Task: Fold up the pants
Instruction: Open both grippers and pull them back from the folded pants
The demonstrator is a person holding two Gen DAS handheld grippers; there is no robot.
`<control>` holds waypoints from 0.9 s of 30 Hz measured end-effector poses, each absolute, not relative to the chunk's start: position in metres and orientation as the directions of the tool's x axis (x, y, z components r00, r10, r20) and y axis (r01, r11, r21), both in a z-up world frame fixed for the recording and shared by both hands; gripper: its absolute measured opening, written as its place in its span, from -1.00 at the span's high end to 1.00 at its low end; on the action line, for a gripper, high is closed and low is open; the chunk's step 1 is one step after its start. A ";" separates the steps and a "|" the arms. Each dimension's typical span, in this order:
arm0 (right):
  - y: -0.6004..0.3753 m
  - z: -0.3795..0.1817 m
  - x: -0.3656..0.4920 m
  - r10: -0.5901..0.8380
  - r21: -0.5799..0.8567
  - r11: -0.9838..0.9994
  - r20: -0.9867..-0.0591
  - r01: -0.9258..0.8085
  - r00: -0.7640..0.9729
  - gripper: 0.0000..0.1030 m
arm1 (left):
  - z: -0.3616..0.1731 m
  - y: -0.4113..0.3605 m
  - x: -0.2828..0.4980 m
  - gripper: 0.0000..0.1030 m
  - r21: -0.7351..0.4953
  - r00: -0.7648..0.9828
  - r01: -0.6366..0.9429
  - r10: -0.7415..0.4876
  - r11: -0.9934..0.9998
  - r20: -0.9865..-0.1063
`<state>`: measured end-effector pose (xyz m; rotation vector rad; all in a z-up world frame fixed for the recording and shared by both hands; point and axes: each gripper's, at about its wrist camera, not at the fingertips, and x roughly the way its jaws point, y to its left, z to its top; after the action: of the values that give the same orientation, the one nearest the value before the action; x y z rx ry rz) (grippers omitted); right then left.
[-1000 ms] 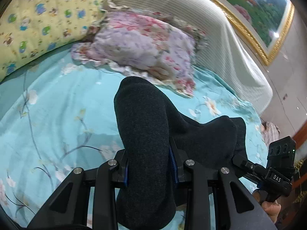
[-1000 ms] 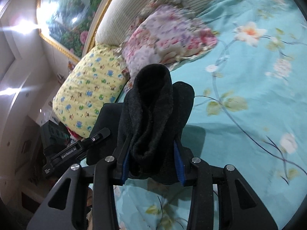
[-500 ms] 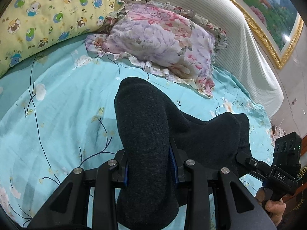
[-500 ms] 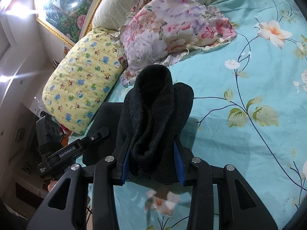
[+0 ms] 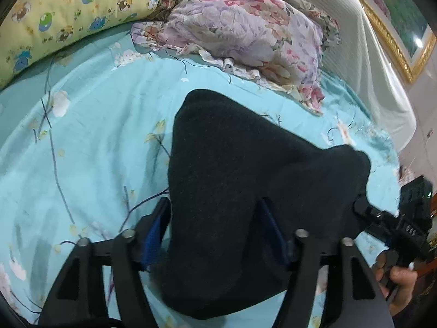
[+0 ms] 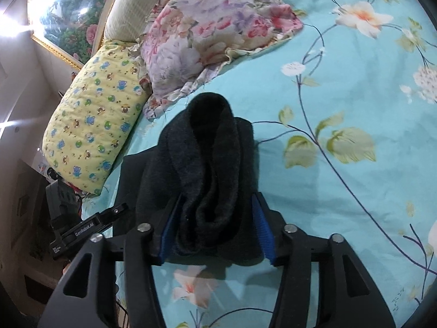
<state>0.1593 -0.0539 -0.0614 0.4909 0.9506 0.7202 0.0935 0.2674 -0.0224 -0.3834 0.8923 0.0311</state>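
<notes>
The dark grey pants [image 5: 245,180] hang bunched between my two grippers over the turquoise floral bedsheet [image 5: 95,136]. My left gripper [image 5: 215,207] has its jaws spread wider, with the cloth still lying between and over its fingers. My right gripper [image 6: 215,199] also stands spread, with a thick fold of the pants [image 6: 210,164] between its blue pads. The right gripper shows at the right of the left wrist view [image 5: 396,224], the left gripper at the left of the right wrist view [image 6: 87,227].
A floral pillow [image 5: 245,27] and a yellow cartoon-print pillow [image 5: 54,8] lie at the head of the bed, by a white striped headboard [image 5: 368,54]. A gold-framed picture [image 6: 62,13] hangs on the wall.
Both grippers have moved down and forward toward the sheet with the pants. The jaws of both have spread wider than before, and the cloth has slackened and broadened.
</notes>
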 end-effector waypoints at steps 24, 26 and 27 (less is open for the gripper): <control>-0.038 -0.036 0.141 0.609 0.397 0.775 -0.675 -0.491 0.417 -0.49 | -0.017 0.258 0.063 -0.65 -0.130 0.578 -0.201 0.010 0.971 -0.816; -0.036 -0.034 0.136 0.600 0.370 0.777 -0.679 -0.509 0.422 -0.50 | -0.017 0.258 0.060 -0.66 -0.121 0.574 -0.204 0.019 0.971 -0.819; -0.035 -0.033 0.134 0.600 0.364 0.775 -0.679 -0.516 0.423 -0.50 | -0.017 0.258 0.059 -0.66 -0.114 0.574 -0.203 0.024 0.972 -0.819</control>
<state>0.1343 -0.0351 -0.0331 0.1047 0.8923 0.7002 0.0586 0.2575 -0.0167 -0.2044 0.9523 0.1343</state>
